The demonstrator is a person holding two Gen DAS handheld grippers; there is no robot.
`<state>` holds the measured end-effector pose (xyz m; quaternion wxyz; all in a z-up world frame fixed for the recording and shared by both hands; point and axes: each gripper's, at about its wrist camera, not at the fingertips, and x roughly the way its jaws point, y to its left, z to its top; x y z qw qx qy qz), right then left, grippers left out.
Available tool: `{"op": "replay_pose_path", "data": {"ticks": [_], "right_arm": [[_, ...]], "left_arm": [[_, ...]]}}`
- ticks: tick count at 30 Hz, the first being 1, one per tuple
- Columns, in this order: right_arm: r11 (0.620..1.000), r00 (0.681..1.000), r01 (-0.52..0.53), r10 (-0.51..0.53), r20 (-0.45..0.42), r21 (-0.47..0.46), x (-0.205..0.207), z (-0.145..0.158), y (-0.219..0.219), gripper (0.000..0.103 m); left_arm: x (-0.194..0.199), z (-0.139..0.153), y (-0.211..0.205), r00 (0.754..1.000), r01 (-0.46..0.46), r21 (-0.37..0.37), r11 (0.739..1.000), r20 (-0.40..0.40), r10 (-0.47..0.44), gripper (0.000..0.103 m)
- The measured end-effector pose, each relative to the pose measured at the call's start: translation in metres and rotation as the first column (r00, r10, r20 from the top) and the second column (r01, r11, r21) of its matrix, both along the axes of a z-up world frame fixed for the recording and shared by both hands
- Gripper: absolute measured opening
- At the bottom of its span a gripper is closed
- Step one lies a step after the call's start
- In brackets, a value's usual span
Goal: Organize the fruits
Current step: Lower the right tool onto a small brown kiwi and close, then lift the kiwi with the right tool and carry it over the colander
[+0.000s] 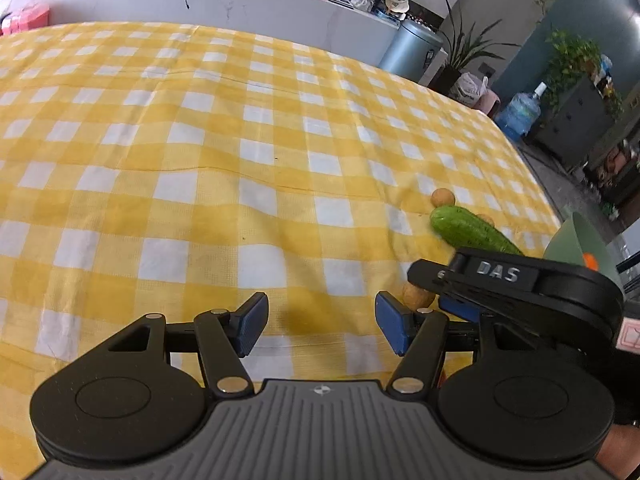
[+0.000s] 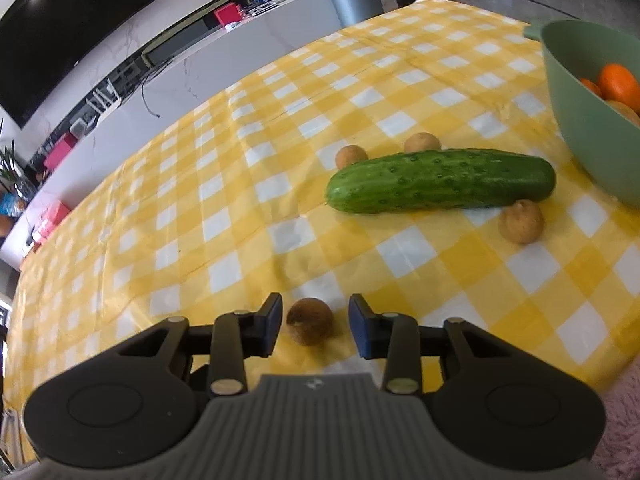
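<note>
At the right edge, green bowl [image 2: 580, 120] and oranges [image 2: 618, 82] cut off.

Home living room: wall television [image 2: 68, 28], houseplants [image 1: 466, 54], gingham-clothed table [image 1: 200, 140]

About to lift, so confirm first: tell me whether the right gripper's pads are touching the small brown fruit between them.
Apart. The right wrist view shows tablecloth on both sides of the small brown fruit, between it and the right gripper's pads.

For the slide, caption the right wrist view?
Right gripper open around a small brown fruit, with cucumber and green bowl beyond.
</note>
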<state>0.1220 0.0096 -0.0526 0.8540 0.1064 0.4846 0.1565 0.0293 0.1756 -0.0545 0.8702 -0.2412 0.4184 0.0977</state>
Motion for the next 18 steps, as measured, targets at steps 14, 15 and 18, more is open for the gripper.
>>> {"op": "replay_pose_path", "data": {"ticks": [14,15,18], "right_arm": [[1.0,1.0,-0.008,0.007,0.025,0.02,-0.004,-0.001,-0.003,0.023],[1.0,1.0,-0.009,0.008,0.025,0.025,-0.004,0.0,-0.004,0.023],[0.997,1.0,0.009,-0.01,0.015,0.072,-0.003,0.001,-0.012,0.023]], "left_arm": [[-0.001,0.001,-0.002,1.0,0.003,0.003,1.0,-0.009,-0.003,0.072],[0.0,0.002,-0.003,1.0,0.003,0.008,1.0,-0.009,-0.003,0.072],[0.0,0.004,-0.01,1.0,0.01,0.037,0.999,-0.018,-0.009,0.072]]}}
